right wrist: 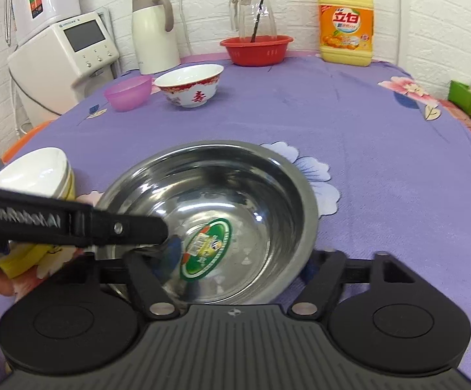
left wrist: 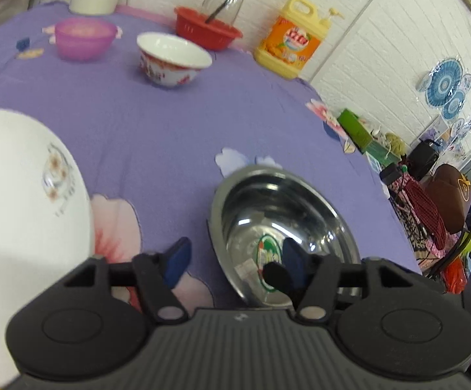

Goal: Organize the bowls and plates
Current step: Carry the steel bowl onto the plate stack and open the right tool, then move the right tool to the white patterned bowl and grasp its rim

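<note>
Two wrist views cover the same purple floral tablecloth.

Left wrist view: the left gripper has its jaws parted, with a clear gap between the blue pads. The left pad sits over bare cloth; the right pad sits over the interior of the stainless steel bowl, so the near left rim of the bowl lies between the two pads. Neither pad visibly presses on the rim. The bowl rests on the cloth and carries a green and white sticker on its floor. A white bowl with a flower print fills the left edge. Farther back stand a red-patterned white bowl, a pink plastic bowl, a red plastic basin and a yellow detergent bottle.

Right wrist view: the right gripper has its jaws at full spread, one on each side of the steel bowl. The left pad lies inside the bowl near the sticker; the right finger stands just outside the right rim. No pad grips the bowl. The left gripper's black finger crosses from the left edge and ends at the bowl's left rim. Stacked white bowls stand to the left. The red-patterned bowl, the pink bowl, the red basin, a glass pitcher, a white thermos jug and the detergent bottle line the far side.
</note>
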Demonstrator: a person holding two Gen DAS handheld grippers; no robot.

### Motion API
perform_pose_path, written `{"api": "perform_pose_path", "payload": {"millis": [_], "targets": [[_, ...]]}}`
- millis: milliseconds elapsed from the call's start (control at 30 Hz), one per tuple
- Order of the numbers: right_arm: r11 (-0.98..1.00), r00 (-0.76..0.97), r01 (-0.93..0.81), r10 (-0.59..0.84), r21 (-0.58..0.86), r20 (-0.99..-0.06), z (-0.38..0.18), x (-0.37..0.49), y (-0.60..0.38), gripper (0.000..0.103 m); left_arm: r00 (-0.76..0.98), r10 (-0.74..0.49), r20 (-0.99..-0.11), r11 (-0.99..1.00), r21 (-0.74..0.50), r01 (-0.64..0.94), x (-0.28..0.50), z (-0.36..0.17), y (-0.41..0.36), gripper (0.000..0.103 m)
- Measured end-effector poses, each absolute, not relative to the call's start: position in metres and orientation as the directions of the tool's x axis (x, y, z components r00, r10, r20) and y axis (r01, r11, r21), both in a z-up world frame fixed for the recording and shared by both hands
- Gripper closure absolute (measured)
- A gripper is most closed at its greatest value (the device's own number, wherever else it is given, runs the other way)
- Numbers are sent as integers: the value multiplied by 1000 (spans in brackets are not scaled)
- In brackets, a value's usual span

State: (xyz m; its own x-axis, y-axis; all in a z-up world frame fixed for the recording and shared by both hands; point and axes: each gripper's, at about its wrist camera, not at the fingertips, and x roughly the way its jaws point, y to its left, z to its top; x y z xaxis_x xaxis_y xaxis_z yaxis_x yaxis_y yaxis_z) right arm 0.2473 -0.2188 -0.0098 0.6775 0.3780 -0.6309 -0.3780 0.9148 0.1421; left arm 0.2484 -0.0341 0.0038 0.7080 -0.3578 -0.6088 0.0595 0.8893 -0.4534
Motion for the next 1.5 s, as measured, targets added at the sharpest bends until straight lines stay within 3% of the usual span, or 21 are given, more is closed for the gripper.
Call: {"api": "perform_pose_path", "payload": {"millis": [400, 833, 1067, 1200, 1333, 1500], "targets": [[940, 788, -271, 340, 207, -513, 32, 214, -268, 0, 825, -323, -463, 893, -437, 104, 189, 68, 14, 36], [881, 820, -408, 469, 240, -327, 116, 188, -259, 0, 893, -363, -267, 874, -430, 226, 154, 167, 42, 36], [807, 779, -517, 582, 286, -234, 186, 207, -253, 0, 948, -302, -103, 923, -280, 263, 147, 257, 45, 35], [814, 801, -530, 573, 237, -173, 240, 234, -243, 0, 969, -244, -27, 949, -212, 233, 161, 298, 45, 33], [827, 814, -514, 554, 228, -174, 266, 278, -236, 0, 971, -229, -75, 950, -236, 205, 203, 295, 53, 32], [855, 804, -474, 518, 212, -293, 232, 342, -215, 0, 939, -225, -261, 947, -286, 148, 275, 228, 66, 32]]}}
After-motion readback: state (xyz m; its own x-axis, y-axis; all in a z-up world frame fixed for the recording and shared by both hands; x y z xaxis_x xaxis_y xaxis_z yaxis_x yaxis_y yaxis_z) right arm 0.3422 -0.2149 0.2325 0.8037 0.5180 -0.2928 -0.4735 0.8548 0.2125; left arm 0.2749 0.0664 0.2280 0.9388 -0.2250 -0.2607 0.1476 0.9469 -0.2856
